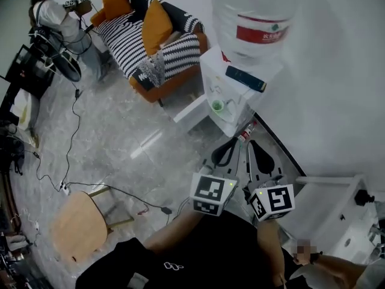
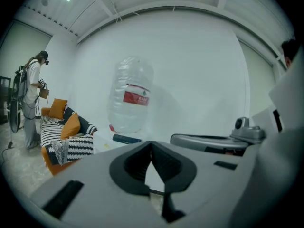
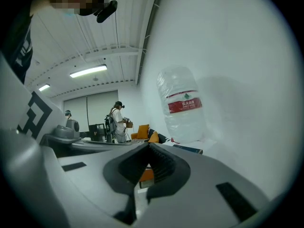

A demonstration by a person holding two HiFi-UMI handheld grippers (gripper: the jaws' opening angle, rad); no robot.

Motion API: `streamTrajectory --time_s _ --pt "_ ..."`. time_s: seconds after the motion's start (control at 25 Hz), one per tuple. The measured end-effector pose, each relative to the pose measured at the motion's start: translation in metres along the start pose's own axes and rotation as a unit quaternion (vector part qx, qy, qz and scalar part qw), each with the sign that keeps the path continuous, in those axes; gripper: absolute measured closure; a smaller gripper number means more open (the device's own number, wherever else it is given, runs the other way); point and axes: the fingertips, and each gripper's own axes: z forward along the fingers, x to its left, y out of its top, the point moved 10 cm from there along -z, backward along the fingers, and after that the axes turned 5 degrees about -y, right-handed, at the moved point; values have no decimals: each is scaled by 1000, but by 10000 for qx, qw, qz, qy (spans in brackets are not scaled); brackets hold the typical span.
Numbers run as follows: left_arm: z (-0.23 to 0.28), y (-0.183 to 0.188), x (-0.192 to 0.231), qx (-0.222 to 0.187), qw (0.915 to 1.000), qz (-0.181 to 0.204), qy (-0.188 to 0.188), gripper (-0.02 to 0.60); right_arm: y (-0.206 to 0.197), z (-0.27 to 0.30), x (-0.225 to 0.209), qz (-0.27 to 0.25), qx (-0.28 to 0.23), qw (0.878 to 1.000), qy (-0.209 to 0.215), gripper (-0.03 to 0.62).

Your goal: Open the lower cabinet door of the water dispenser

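Observation:
The white water dispenser (image 1: 231, 89) stands against the wall, with a big clear bottle (image 1: 252, 17) with a red label on top. A white panel (image 1: 191, 110) juts out to the left from its lower front, like a door swung open. Both grippers hang high above the floor in front of it, apart from it. The left gripper (image 1: 233, 142) is shut with nothing between its jaws, and its tips meet in the left gripper view (image 2: 151, 144). Beside it, the right gripper (image 1: 254, 143) is also shut and empty (image 3: 148, 145). The bottle (image 2: 130, 96) (image 3: 183, 106) shows ahead in both gripper views.
A dark flat box (image 1: 245, 78) lies on the dispenser and a green cup (image 1: 217, 106) sits at its taps. A striped sofa (image 1: 150, 38) stands left of it. A person (image 1: 54, 17) stands far left. A wooden stool (image 1: 78, 224), floor cables (image 1: 72, 137) and a white cabinet (image 1: 337, 209) are nearby.

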Motion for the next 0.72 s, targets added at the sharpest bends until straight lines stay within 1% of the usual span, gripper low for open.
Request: streamTrajectory --time_s 0.08,0.2,0.24,0.36,0.52,0.6,0.72 --pt "1 7 -4 -64 9999 34 -106 569 5 -5 0 82 -67 9999 55 585" --pt "1 18 -9 -124 9996 114 -217 571 15 -10 -3 520 -199 9984 112 585" --pt "1 23 -10 -157 9995 132 -242 569 20 -12 -4 589 -264 9978 118 585" --pt "1 38 -12 -310 9991 130 -272 569 32 -15 -3 471 -401 9980 102 585" --pt "6 52 -15 -535 9976 273 -339 571 41 -13 -9 441 -518 9976 83 585" --pt "7 55 -16 -552 9972 335 -364 571 41 -11 -12 450 -497 9977 50 585" --pt "6 55 -14 -499 9976 317 -357 571 40 -9 -14 407 -440 9982 -25 585"
